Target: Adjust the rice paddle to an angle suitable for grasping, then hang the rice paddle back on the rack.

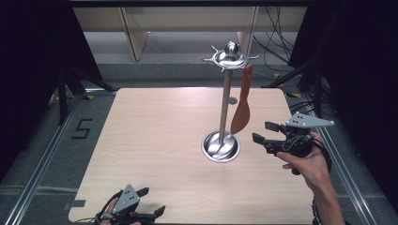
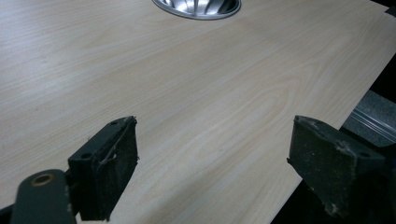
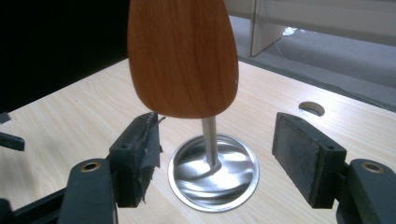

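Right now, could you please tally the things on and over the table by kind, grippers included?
Shiny metal utensil stand with round dish base: 1
Brown wooden spatula hanging from the stand: 1
Black two-jaw grippers, left gripper and right gripper: 2
Total: 4

The black two-jaw right gripper (image 1: 261,131) w/ grey three-cornered plate is sitting level in the person's right hand (image 1: 307,164), forearm coming in from bottom right, jaws standing apart w/ nothing pressed, while the black left gripper (image 1: 151,201) is resting low at the near edge, jaws also gaping.
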